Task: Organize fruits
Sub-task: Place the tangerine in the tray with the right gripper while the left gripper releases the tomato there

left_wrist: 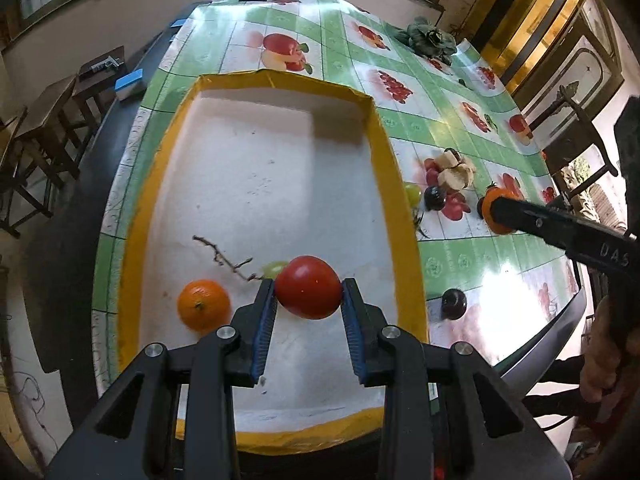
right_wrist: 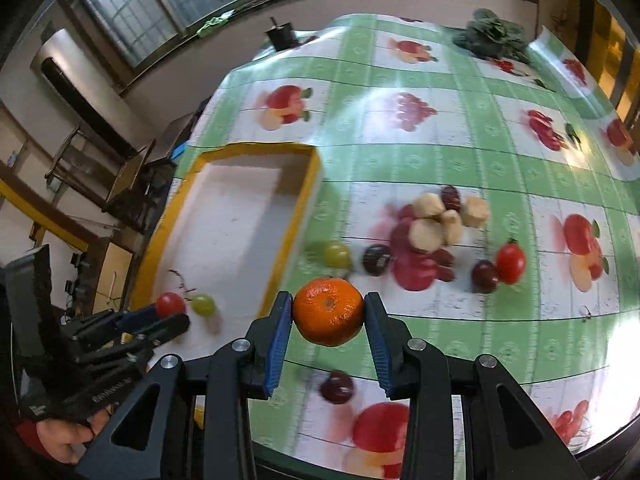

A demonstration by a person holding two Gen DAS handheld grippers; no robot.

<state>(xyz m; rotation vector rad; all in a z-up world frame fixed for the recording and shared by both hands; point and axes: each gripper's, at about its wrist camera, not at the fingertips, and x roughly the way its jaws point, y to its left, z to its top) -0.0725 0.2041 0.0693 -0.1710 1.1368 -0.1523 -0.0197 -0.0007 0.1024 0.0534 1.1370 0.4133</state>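
My left gripper (left_wrist: pixel 308 292) is shut on a red tomato (left_wrist: pixel 308 288) and holds it over the near end of a white tray with a yellow rim (left_wrist: pixel 384 144). An orange (left_wrist: pixel 204 304) and a green grape (left_wrist: pixel 274 267) on a bare stem lie in the tray. My right gripper (right_wrist: pixel 328 312) is shut on an orange (right_wrist: pixel 328 312) above the table, just right of the tray (right_wrist: pixel 296 216). On the table lie a green grape (right_wrist: pixel 337 254), dark grapes (right_wrist: pixel 376 259), a cherry tomato (right_wrist: pixel 511 261) and pale fruit chunks (right_wrist: pixel 440 216).
The table has a green and white fruit-print cloth (right_wrist: pixel 460 160). A leafy vegetable (right_wrist: pixel 494 36) lies at the far right. A dark grape (right_wrist: pixel 338 386) sits near the front edge. Chairs (left_wrist: pixel 36 148) stand left of the table.
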